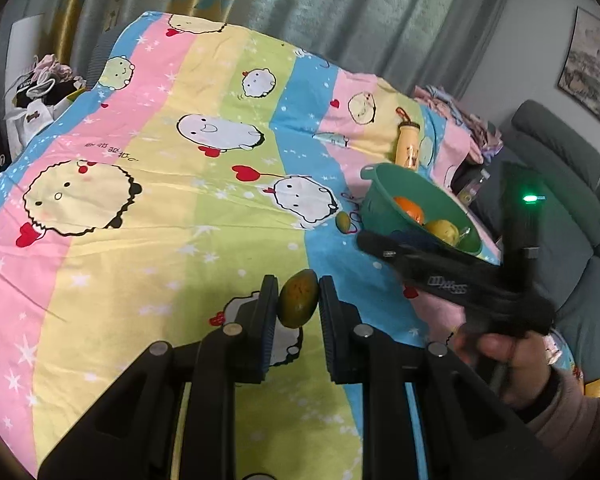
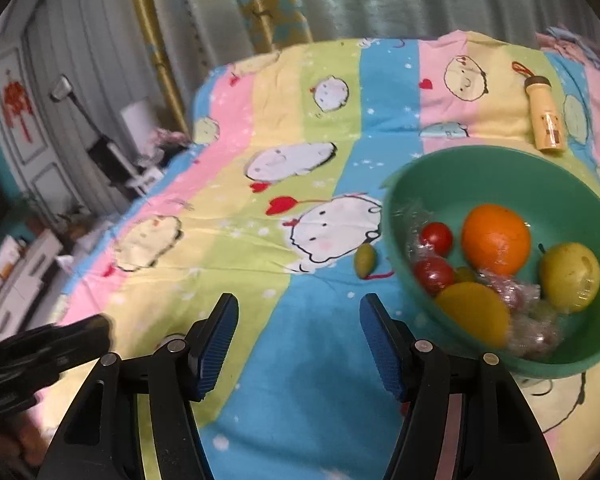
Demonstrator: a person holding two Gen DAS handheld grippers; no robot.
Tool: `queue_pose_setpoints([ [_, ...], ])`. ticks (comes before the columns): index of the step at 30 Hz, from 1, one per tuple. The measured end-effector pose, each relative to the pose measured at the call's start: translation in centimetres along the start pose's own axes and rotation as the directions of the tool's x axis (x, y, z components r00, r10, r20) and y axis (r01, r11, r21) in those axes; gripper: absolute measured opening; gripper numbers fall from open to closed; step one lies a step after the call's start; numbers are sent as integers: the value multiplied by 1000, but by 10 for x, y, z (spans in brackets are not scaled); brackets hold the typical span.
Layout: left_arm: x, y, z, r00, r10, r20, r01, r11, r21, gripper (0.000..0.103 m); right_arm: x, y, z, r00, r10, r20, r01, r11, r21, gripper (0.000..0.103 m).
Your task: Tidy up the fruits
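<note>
My left gripper (image 1: 299, 298) is shut on a green-yellow mango (image 1: 298, 299) and holds it above the striped cartoon bedsheet. A green bowl (image 1: 384, 184) stands to the right with an orange (image 1: 409, 209) and a yellow pear (image 1: 442, 230) in it. In the right wrist view the bowl (image 2: 492, 168) holds an orange (image 2: 496, 239), a pear (image 2: 570, 276), red tomatoes (image 2: 436, 238), a yellow mango (image 2: 474, 312) and plastic wrap. A small green fruit (image 2: 365, 260) lies on the sheet left of the bowl; it also shows in the left wrist view (image 1: 343, 222). My right gripper (image 2: 299, 344) is open and empty, left of the bowl.
A yellow bottle (image 2: 546, 120) lies on the sheet behind the bowl; it also shows in the left wrist view (image 1: 407, 144). The right gripper's body (image 1: 452, 280) crosses in front of the bowl in the left wrist view. A grey sofa (image 1: 560, 200) is at right, curtains behind the bed.
</note>
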State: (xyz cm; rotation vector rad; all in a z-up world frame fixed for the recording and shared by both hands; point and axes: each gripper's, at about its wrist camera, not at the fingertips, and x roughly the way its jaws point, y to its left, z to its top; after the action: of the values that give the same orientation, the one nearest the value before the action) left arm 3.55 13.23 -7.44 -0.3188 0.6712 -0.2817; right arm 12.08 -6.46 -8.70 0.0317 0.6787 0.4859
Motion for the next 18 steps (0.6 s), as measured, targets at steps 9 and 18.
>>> queue_pose_setpoints([
  [9, -12, 22, -6, 997, -69, 35, 69, 997, -13, 20, 43, 12, 9, 984, -177, -26, 179, 980, 83, 63],
  [18, -17, 36, -5, 984, -167, 68, 170, 985, -42, 20, 75, 2, 23, 935, -343, -94, 354, 922, 156, 43],
])
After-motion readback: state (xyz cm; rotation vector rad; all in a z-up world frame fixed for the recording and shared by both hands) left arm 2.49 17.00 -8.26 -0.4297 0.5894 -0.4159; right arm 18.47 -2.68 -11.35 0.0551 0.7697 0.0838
